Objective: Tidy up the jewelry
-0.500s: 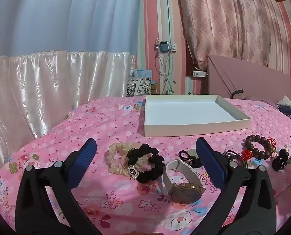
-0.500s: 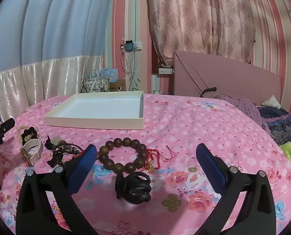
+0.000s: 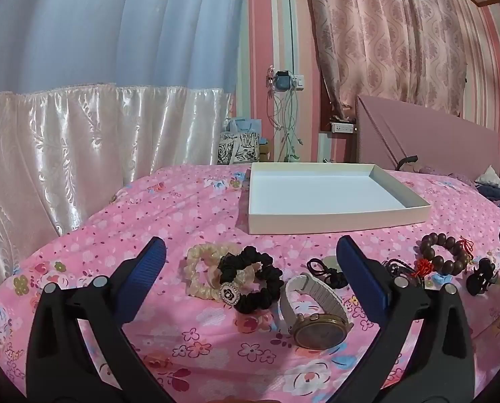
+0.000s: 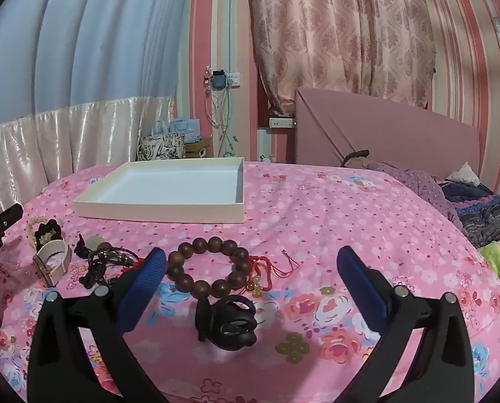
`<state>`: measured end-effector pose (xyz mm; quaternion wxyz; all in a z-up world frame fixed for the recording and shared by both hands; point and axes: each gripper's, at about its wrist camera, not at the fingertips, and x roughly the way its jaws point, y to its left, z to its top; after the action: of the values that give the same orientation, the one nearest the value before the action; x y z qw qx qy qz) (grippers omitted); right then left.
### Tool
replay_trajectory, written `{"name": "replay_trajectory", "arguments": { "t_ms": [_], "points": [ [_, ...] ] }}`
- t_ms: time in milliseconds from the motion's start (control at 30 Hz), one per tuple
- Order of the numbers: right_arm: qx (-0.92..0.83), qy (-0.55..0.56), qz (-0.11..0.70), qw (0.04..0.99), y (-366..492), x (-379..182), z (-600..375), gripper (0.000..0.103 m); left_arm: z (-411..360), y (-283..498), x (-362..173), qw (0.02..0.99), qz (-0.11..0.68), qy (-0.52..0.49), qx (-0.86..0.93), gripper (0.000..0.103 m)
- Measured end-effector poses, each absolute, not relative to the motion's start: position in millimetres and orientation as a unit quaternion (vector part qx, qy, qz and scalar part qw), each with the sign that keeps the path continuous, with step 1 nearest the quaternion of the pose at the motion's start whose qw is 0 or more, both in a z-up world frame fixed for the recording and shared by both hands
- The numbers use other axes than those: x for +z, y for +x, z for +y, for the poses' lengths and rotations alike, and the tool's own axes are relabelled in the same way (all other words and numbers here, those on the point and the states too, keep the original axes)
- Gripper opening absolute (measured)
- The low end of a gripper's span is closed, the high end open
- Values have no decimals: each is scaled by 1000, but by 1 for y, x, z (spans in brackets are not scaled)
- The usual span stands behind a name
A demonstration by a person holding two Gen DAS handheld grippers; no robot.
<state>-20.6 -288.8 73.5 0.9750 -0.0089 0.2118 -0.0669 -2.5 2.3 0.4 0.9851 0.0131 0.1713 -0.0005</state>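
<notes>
On a pink floral bedspread lies a row of jewelry. In the left wrist view my left gripper [image 3: 250, 258] stands open above a black scrunchie with a brooch [image 3: 254, 280], a cream scrunchie [image 3: 199, 277] and a white-strapped watch [image 3: 317, 315]. A dark cord [image 3: 327, 270] lies behind the watch. In the right wrist view my right gripper [image 4: 251, 265] is open, with a brown bead bracelet [image 4: 209, 267] and a black hair claw [image 4: 228, 320] between its fingers, untouched. The empty white tray [image 4: 159, 210] sits farther back; the left wrist view shows this tray [image 3: 337, 220] too.
A pink headboard [image 4: 384, 137] and rumpled bedding [image 4: 478, 208] are at the right. White satin curtain [image 3: 65, 161] hangs at the left. Bags [image 4: 162, 144] and cables stand behind the bed. The left gripper's tip [image 4: 1, 221] and a hand show at the right view's left edge.
</notes>
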Motion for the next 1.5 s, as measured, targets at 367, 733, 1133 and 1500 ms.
{"name": "replay_trajectory", "arguments": {
  "t_ms": [367,733,1133,1500],
  "points": [
    [-69,-9,211,975,-22,76,-290,101,4,-2,0,985,172,13,-1,100],
    [-69,-9,211,975,-22,76,-291,101,5,-2,1,985,172,13,-1,100],
    [-68,-9,211,975,-22,76,-291,101,5,-2,1,985,172,13,-1,100],
    [-68,-9,211,975,-22,75,-291,101,5,-2,0,985,172,12,-1,100]
  ]
}}
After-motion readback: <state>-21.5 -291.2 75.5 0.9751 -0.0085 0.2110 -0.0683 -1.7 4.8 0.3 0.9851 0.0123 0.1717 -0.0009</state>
